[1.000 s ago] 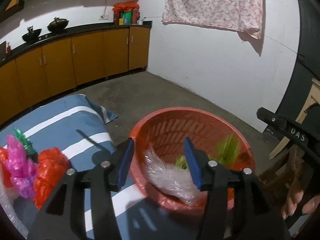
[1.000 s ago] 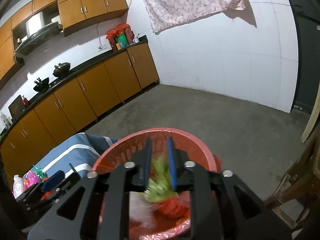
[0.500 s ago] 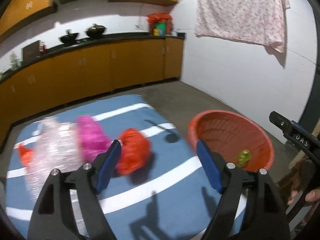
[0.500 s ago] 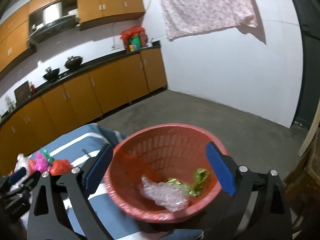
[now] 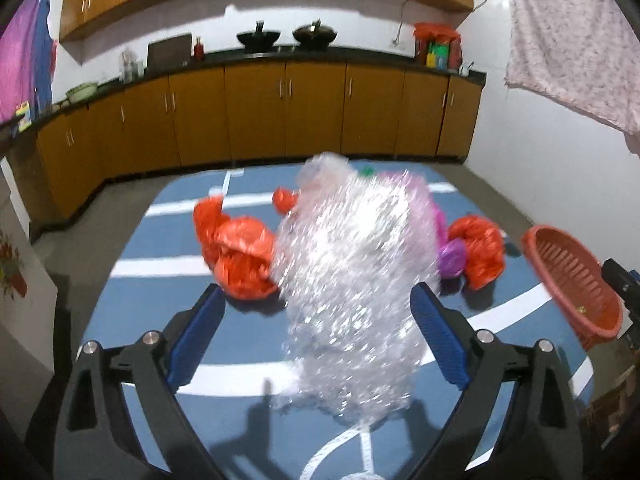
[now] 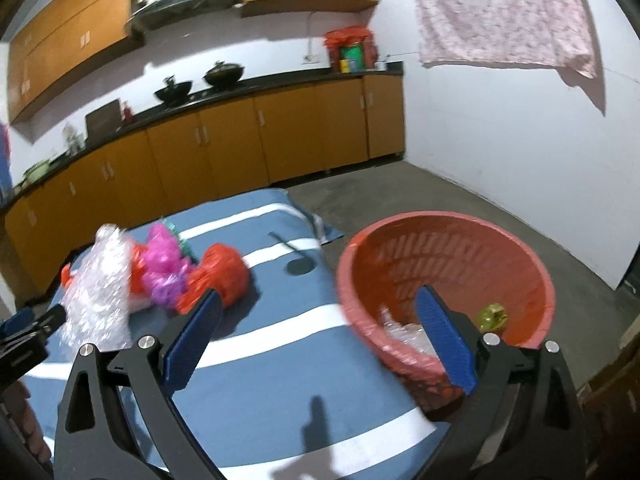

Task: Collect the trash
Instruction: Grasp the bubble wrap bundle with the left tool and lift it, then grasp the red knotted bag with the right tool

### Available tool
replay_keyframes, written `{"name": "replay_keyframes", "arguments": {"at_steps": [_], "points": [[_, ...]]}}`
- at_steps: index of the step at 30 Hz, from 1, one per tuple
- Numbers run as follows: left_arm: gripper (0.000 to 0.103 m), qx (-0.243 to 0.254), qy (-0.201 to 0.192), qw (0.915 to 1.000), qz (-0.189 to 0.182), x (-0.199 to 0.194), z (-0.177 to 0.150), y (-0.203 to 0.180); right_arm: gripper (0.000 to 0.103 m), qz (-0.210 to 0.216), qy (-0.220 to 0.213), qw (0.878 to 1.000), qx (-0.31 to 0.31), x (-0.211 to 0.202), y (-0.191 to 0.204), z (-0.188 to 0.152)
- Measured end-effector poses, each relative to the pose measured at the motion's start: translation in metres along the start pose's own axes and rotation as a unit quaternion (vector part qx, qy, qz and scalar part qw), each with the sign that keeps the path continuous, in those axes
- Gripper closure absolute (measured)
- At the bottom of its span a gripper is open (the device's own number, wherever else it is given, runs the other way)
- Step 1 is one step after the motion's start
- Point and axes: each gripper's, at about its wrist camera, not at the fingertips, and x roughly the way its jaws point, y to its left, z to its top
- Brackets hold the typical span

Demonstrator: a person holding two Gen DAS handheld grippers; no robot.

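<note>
Dim indoor light from above; tong shadows fall toward 6 o'clock on the striped bench. The bubble wrap is motion-smeared. Fisheye bends edges, with corners vignetted black.

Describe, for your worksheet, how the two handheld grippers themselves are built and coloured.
Both match. The left gripper and right gripper each have two black, angular arms with cut-out slots and silver round bolts at the joints. Each finger carries a long blue ribbed pad on its inner face. No cables or sleeves show.
</note>
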Motion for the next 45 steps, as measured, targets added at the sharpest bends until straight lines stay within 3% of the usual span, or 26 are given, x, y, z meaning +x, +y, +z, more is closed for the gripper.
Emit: {"name": "replay_keyframes", "arguments": {"at_steps": [8, 10, 12, 13, 15, 18, 25, 29, 35, 41, 45], "points": [[0.013, -0.008, 0.048, 0.9983, -0.033, 0.032, -0.013, -0.001, 0.007, 0.001, 0.014, 1.000, -0.014, 0.004, 0.013, -0.005], [0.024, -0.015, 0.051, 0.9977, -0.043, 0.035, -0.013, 0.001, 0.007, 0.000, 0.016, 1.000, -0.015, 0.005, 0.013, -0.005], [0.046, -0.013, 0.055, 0.9970, -0.053, 0.038, -0.013, 0.001, 0.007, 0.001, 0.019, 1.000, -0.014, 0.006, 0.013, -0.007], [0.050, -0.008, 0.056, 0.9967, -0.058, 0.038, -0.014, 0.001, 0.007, 0.001, 0.020, 1.000, -0.014, 0.006, 0.014, -0.008], [0.070, -0.002, 0.054, 0.9965, -0.064, 0.037, -0.014, -0.002, 0.007, 0.001, 0.021, 1.000, -0.016, 0.006, 0.016, -0.009], [0.085, 0.002, 0.047, 0.9963, -0.073, 0.032, -0.014, -0.003, 0.007, 0.003, 0.021, 1.000, -0.020, 0.007, 0.020, -0.010], [0.090, 0.005, 0.007, 0.9970, -0.076, 0.001, -0.009, 0.004, 0.007, 0.019, 0.020, 0.999, -0.024, 0.012, 0.032, -0.005], [0.090, -0.003, -0.018, 0.9974, -0.069, -0.020, -0.005, 0.016, 0.014, 0.031, 0.026, 0.999, -0.032, 0.021, 0.044, -0.001], [0.090, -0.014, -0.046, 0.9983, -0.032, -0.039, 0.005, 0.041, 0.032, 0.047, 0.062, 0.997, -0.014, 0.055, 0.061, 0.008], [0.090, -0.032, -0.050, 0.9982, 0.001, -0.038, 0.010, 0.065, 0.033, 0.039, 0.085, 0.996, 0.014, 0.088, 0.071, 0.019], [0.090, -0.040, -0.052, 0.9977, 0.017, -0.036, 0.013, 0.074, 0.033, 0.028, 0.090, 0.996, 0.001, 0.103, 0.078, 0.022]]}}
